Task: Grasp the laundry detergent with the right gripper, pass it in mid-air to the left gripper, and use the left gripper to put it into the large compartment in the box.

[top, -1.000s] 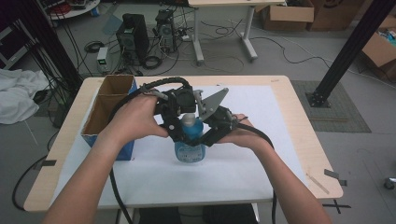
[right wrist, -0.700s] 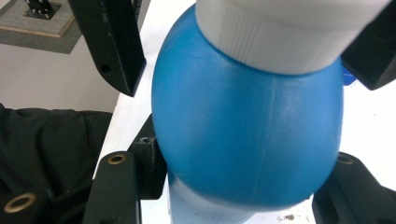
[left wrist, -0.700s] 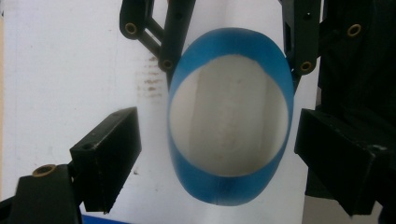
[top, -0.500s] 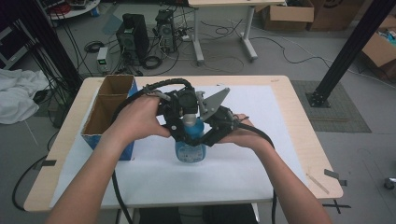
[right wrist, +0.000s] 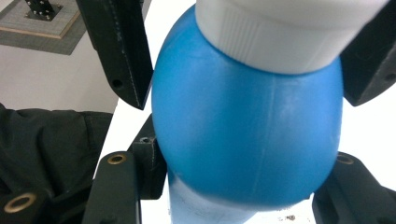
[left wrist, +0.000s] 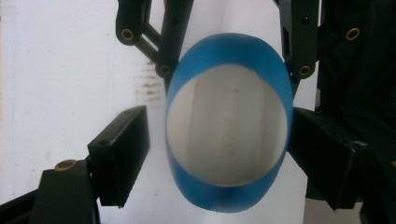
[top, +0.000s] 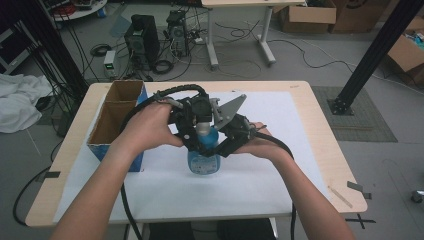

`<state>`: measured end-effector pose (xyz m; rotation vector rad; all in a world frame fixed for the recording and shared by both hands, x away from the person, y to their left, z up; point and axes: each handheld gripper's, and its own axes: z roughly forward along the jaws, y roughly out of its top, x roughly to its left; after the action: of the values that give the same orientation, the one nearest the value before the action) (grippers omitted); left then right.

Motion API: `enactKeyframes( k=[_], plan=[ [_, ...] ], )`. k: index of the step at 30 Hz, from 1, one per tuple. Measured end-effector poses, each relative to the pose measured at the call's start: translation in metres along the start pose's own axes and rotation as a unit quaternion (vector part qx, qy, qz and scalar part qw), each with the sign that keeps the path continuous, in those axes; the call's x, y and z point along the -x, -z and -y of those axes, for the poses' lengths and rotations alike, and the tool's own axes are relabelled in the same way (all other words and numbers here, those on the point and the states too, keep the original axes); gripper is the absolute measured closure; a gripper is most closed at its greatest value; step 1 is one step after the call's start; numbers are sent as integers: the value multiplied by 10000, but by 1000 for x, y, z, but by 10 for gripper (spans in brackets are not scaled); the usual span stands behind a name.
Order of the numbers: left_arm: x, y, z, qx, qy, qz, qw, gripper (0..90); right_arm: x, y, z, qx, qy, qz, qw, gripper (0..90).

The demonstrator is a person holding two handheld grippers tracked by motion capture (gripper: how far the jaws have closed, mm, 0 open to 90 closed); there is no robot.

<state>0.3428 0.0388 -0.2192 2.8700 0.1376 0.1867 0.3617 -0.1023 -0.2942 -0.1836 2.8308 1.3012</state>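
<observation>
White table [top: 280, 150] | blue bottle [top: 204, 152] upright | white label [top: 204, 163], writing unreadable

My left gripper [left wrist: 219, 140] looking straight down on the blue bottle [left wrist: 229, 191], its white cap [left wrist: 227, 126] between my two black jaws, which have just been closing, left jaw apart from the bottle, right jaw at its side, white table sheet [left wrist: 60, 70] beneath

left gripper [top: 196, 131] jaws closing; right gripper [top: 220, 147] jaws clamped.
</observation>
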Motion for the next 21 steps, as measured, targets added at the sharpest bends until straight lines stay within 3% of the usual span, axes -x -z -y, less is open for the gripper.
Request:
enactKeyframes(
  k=[21],
  plan=[
    [0,-3,-1,-14,-45,-26,10000,288,0,-1,1,5,-24,14,10000,453]
  ],
)
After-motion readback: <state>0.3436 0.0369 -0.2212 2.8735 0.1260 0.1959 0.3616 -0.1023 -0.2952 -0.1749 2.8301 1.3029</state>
